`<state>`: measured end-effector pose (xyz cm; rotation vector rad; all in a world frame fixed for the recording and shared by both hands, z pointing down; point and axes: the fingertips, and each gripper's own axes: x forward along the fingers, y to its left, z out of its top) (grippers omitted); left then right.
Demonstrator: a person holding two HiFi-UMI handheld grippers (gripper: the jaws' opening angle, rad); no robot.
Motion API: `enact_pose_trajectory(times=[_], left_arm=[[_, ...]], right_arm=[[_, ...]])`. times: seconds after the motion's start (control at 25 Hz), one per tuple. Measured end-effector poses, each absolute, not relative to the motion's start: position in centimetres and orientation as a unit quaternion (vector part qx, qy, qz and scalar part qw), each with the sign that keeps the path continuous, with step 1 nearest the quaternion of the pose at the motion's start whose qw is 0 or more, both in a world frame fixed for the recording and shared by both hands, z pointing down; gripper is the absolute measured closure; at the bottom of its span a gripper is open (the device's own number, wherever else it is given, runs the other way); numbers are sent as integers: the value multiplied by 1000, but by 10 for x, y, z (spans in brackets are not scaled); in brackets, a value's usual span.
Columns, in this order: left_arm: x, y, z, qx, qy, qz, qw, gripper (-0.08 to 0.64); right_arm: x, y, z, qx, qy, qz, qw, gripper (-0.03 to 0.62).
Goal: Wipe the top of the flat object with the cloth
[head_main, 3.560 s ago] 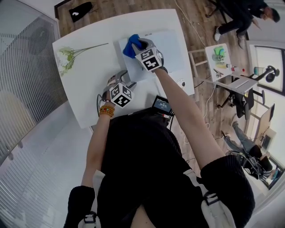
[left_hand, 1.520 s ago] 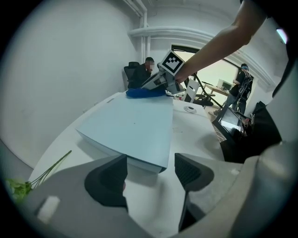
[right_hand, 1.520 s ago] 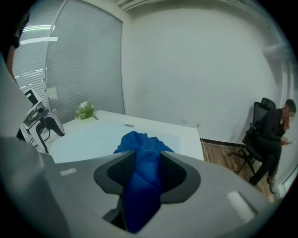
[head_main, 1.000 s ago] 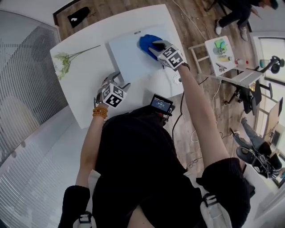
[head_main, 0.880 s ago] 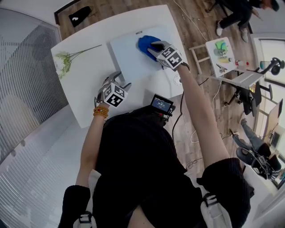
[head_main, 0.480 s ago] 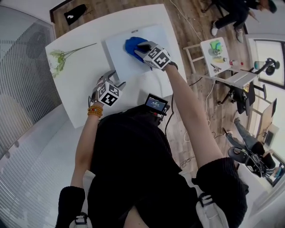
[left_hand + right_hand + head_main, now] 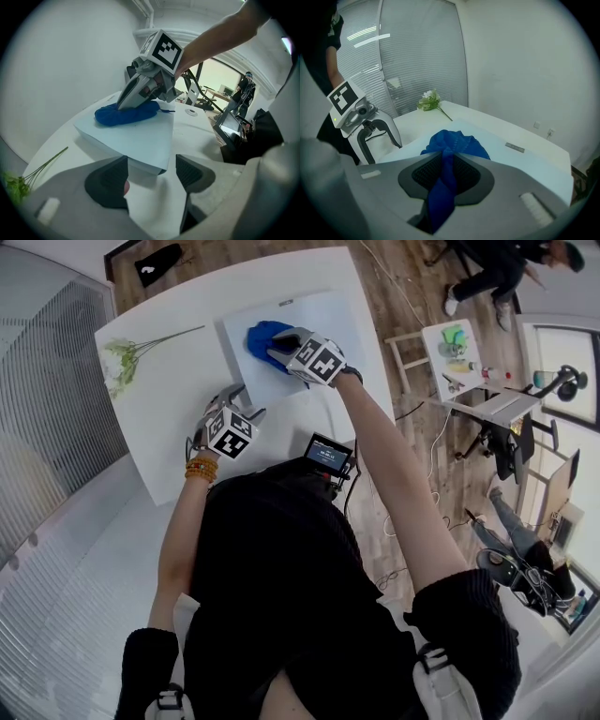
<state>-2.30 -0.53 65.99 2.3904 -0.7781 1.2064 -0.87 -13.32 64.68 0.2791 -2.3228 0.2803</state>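
A pale, flat rectangular object (image 7: 323,320) lies on the white table (image 7: 169,399). A bunched blue cloth (image 7: 262,337) rests on its left part. My right gripper (image 7: 278,345) is shut on the cloth and presses it onto the top; in the right gripper view the cloth (image 7: 454,143) runs back between the closed jaws of the right gripper (image 7: 445,176). My left gripper (image 7: 240,397) stands open just off the flat object's near corner (image 7: 161,161), nothing between its fingers (image 7: 108,180). The left gripper view shows the cloth (image 7: 126,114) under the right gripper (image 7: 123,102).
A white flower sprig (image 7: 122,362) lies at the table's left end. A small device with a lit screen (image 7: 324,454) sits at the near table edge. A round disc (image 7: 191,111) lies beyond the flat object. To the right a side table (image 7: 459,352) stands on the wooden floor.
My right gripper has dragged the cloth leftward across the flat object's top, from its right part to its left part. The left gripper has stayed open by the near corner.
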Motion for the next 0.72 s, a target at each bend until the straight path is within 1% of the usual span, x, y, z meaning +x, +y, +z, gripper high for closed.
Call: enact_pose_trajectory(times=[0.72], left_arm=[[-24, -4, 662, 843, -275, 430, 170, 225]], right_arm=[[-52, -111, 641, 91, -918, 95, 375, 495]])
